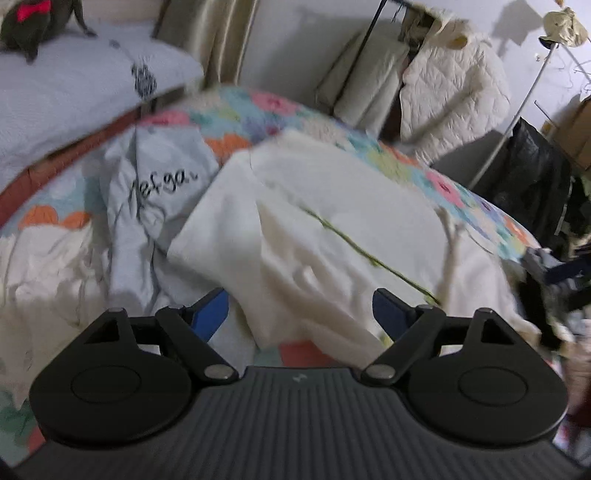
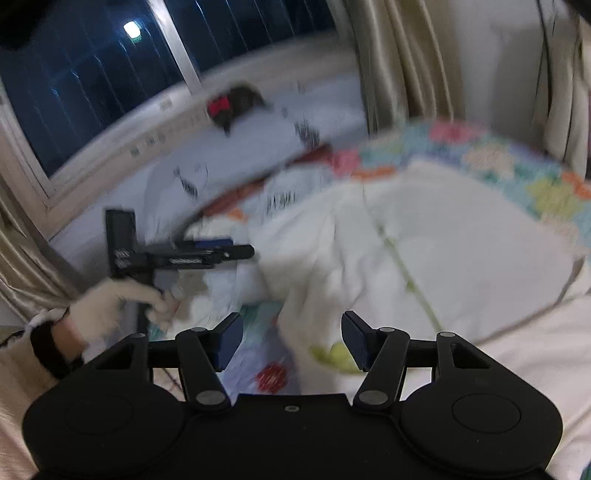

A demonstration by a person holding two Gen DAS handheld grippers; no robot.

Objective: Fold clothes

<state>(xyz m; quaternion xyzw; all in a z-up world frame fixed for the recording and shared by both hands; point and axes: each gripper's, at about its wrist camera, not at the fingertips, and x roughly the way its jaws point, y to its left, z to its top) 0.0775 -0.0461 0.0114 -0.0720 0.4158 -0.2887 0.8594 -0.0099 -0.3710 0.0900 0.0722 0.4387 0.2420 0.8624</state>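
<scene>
Nearest, your left gripper (image 1: 299,314) hangs over the bed with its jaws spread wide and nothing pinched; a fold of the cream garment (image 1: 332,221) shows between the blue pads (image 1: 212,314) but they do not press on it. Your right gripper (image 2: 291,341) also stands parted and empty, above the garment's near corner with the yellow-green patch (image 2: 334,354). Further left in the right wrist view, your gloved left hand (image 2: 122,306) holds the other tool out over the bedding. Cream garment lies spread flat on the floral quilt (image 1: 258,107), a thin green line (image 1: 354,247) running along it. Just beside it, to the left, a crumpled pale grey garment (image 1: 155,184) with dark lettering. Beyond: a white pillow (image 1: 74,92), a dark plush toy (image 1: 33,26) with red bow, beige curtains (image 2: 406,74), dark window (image 2: 92,85), and a quilted cream jacket (image 1: 454,88) on a rack. Much is motion-blurred
</scene>
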